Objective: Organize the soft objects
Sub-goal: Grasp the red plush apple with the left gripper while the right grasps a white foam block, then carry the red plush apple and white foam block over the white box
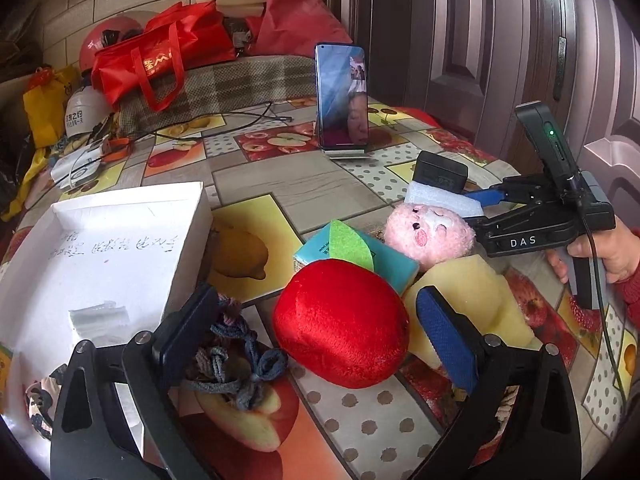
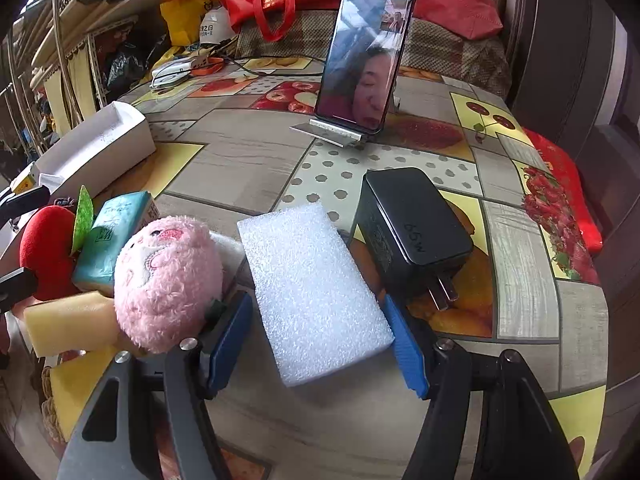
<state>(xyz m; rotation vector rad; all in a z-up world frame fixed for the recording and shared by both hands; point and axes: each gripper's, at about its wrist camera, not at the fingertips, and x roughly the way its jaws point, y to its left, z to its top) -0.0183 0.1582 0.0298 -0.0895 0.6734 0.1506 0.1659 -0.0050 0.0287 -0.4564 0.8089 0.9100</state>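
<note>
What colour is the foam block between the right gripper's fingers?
White. The foam block shows best in the right wrist view, between the blue pads of the right gripper.

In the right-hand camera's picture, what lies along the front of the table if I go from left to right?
Red plush apple → teal tissue pack → pink plush toy → white foam block, between the right gripper fingers → black charger.

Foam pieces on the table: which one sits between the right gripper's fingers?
The white foam block, between the right gripper's blue pads. The yellow foam sponge lies off to the side, under the pink plush toy.
</note>
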